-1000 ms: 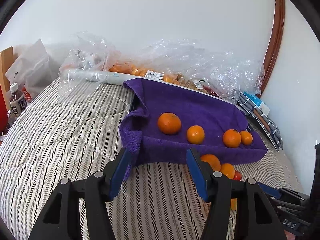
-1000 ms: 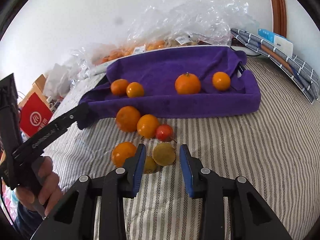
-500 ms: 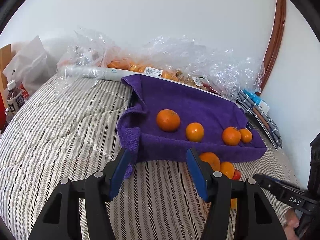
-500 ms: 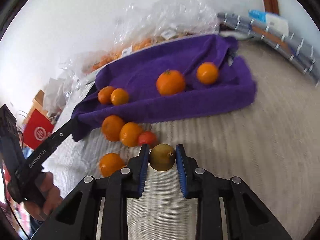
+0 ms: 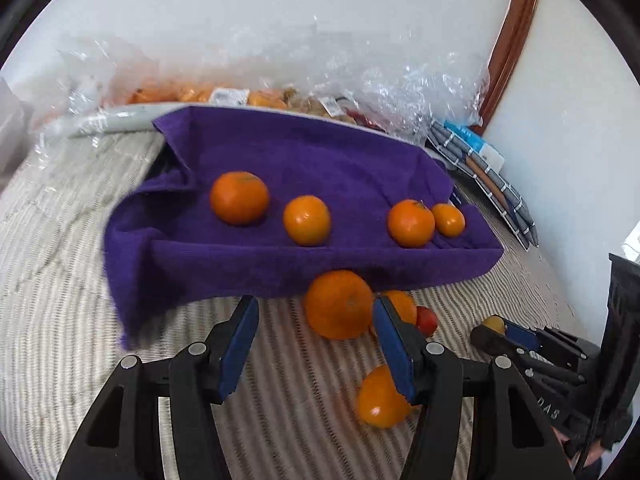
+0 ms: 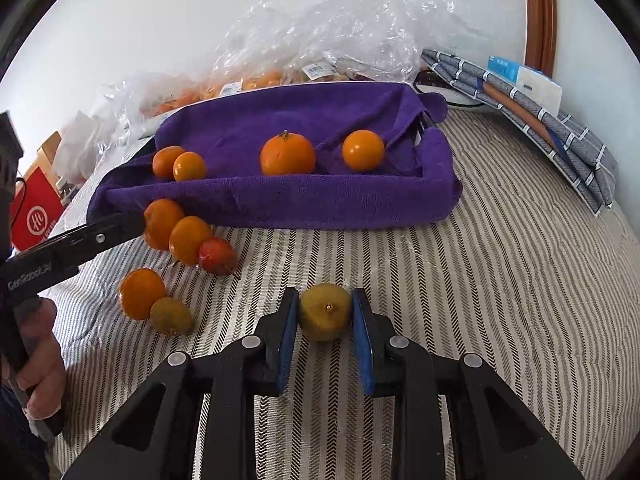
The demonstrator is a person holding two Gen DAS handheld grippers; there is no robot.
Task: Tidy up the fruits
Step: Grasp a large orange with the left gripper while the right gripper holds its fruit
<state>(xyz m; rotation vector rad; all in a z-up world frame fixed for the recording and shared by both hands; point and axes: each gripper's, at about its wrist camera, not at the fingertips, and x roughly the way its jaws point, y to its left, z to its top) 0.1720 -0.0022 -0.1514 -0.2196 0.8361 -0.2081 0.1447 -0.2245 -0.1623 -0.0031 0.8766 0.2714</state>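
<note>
While a striped bedspread (image 6: 500,280) fills most of both views, a purple towel (image 6: 320,200) draped over a shallow tray lies across its far side, in front of crumpled clear plastic bags (image 6: 340,28) of fruit against the white wall. A folded grey checked cloth (image 6: 532,116) leans near the wall to the right of the towel.

Four oranges (image 6: 287,153) rest on the towel, two of them touching at its left end in the right wrist view. In front of the towel, on the bedspread, sit a large orange (image 5: 338,304), a second orange (image 6: 189,239) touching it, and a small red fruit (image 6: 216,255) against that one. Nearer still lie another orange (image 6: 142,293) and a greenish fruit (image 6: 171,315), touching.

The left gripper (image 5: 314,340) has its fingers open and empty, with the large orange just ahead between their tips. The right gripper (image 6: 325,316) has its fingers closed on a yellow-green citrus fruit (image 6: 325,317), pads pressed to both sides, just above the bedspread and well short of the towel.
</note>
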